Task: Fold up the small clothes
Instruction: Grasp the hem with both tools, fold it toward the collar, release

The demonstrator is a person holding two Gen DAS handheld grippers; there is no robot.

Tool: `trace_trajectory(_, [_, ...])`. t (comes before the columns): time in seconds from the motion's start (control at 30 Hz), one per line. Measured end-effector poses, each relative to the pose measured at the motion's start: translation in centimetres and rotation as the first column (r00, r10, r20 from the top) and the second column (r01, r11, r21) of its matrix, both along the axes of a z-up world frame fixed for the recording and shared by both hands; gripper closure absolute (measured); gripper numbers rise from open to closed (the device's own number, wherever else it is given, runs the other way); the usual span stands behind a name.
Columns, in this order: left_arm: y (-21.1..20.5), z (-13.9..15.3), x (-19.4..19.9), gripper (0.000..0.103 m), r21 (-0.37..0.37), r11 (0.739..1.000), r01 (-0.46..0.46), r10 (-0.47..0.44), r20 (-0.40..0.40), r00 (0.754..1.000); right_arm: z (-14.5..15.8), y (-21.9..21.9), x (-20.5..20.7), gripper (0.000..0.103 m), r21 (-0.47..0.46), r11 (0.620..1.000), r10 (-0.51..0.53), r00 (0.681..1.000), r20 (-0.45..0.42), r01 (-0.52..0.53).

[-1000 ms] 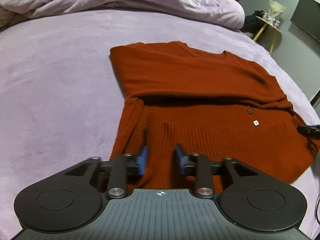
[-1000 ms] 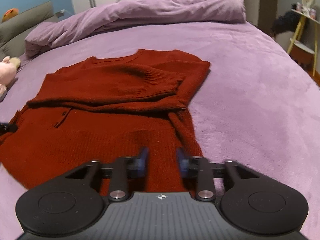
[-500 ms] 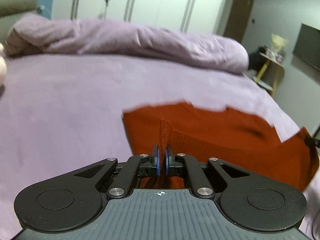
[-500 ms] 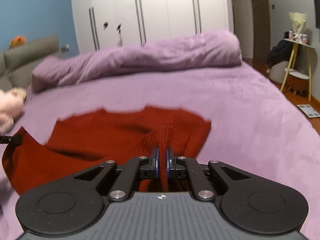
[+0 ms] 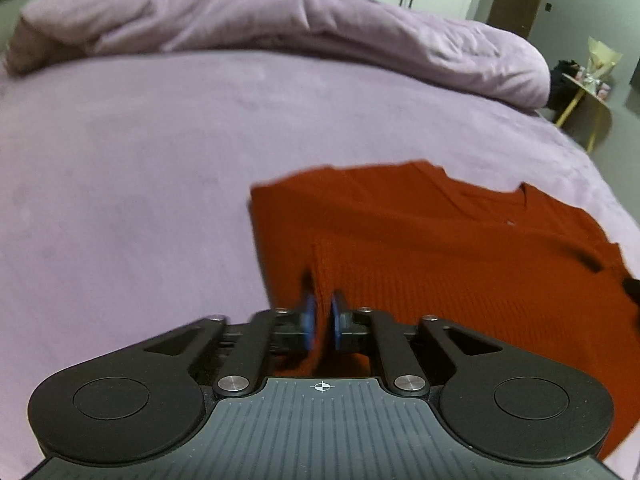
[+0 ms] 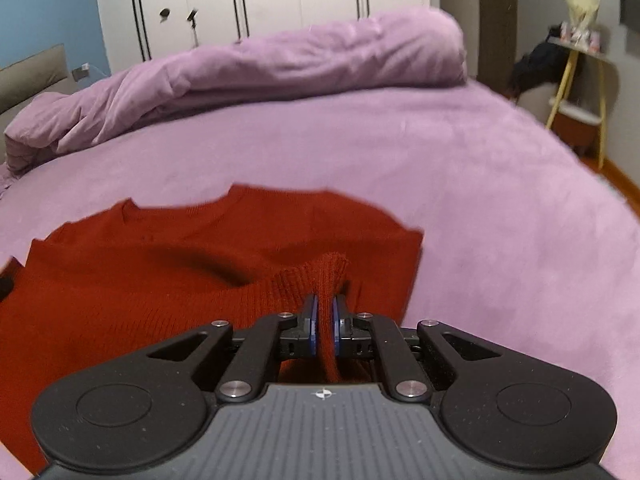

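A: Quick status, L to R?

B: Left gripper [image 5: 322, 318]: jaws have just been opening. Sweater [image 5: 440, 248] hem sits between the pads and fills the gap, so prob. gripped, but loosening. View's blurry.

A: Where's the sweater?

B: On the bed [image 5: 140, 180], from center out to 4 o'clock in the left view. Rolled duvet [image 5: 280, 20] is well apart at 12.

A: Right side?

B: Right gripper [image 6: 325, 330]: jaws have eased open a touch, nearly together, pinching a ribbed bunch of hem [image 6: 320, 276] that sticks up toward 12. Rest of the sweater spreads to 9 o'clock in that view.

A: So how far along?

B: Mid-fold, I'd say. Both corners of the bottom edge are up and over the body, heading for the collar [image 6: 180, 208] at 11. No sleeves sticking out at either side, so they're prob. tucked in already. Can't confirm.

A: What's left?

B: Lay the hem flat near the collar, let go both sides, smooth it. Maybe one more fold after. Not done yet: hem on the right is tented up, not lying flat.
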State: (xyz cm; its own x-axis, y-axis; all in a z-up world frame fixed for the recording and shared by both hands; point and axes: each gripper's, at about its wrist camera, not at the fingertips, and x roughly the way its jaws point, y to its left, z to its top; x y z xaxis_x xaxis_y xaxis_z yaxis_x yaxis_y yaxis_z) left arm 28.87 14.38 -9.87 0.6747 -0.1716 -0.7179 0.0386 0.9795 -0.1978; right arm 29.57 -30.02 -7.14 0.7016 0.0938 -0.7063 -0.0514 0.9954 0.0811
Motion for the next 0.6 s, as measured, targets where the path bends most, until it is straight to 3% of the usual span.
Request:
trace_trajectory(0.07, [0.6, -0.2, -0.6, 0.058, -0.045, 0.999, 0.03, -0.03, 0.015, 0.999, -0.2, -0.6, -0.2, 0.087, 0.039, 0.999, 0.016, 1.0, -0.004, -0.015])
trace_trajectory(0.1, [0.8, -0.3, -0.8, 0.055, -0.065, 0.997, 0.047, -0.046, 0.017, 0.999, -0.2, -1.0, -0.2, 0.08, 0.066, 0.997, 0.028, 1.0, -0.011, -0.027])
trace_trajectory(0.23, [0.7, -0.4, -1.1, 0.058, -0.116, 0.989, 0.09, -0.09, 0.005, 0.996, -0.5, -1.6, 0.1, 0.079, 0.113, 0.992, 0.066, 0.997, -0.039, -0.061])
trace_trajectory(0.3, [-0.1, -0.4, -1.1, 0.078, -0.059, 0.993, 0.102, -0.102, 0.0, 0.995, -0.4, -1.2, 0.0, 0.088, 0.08, 0.994, 0.078, 0.997, -0.028, -0.076])
trace_trajectory(0.37, [-0.9, -0.1, -1.4, 0.091, 0.015, 0.993, 0.119, -0.119, 0.009, 0.993, -0.2, -0.4, -0.5, 0.094, -0.003, 0.996, 0.087, 0.996, -0.013, -0.087])
trace_trajectory(0.47, [-1.5, 1.4, -1.9, 0.096, 0.087, 0.99, 0.115, -0.119, 0.041, 0.992, 0.5, 0.6, -1.5, 0.097, -0.072, 0.992, 0.105, 0.994, 0.029, -0.103])
trace_trajectory(0.6, [-1.6, 5.0, -1.7, 0.097, 0.139, 0.989, 0.048, -0.07, 0.159, 0.985, 3.2, 1.4, -2.2, 0.097, -0.123, 0.989, 0.104, 0.985, 0.136, -0.087])
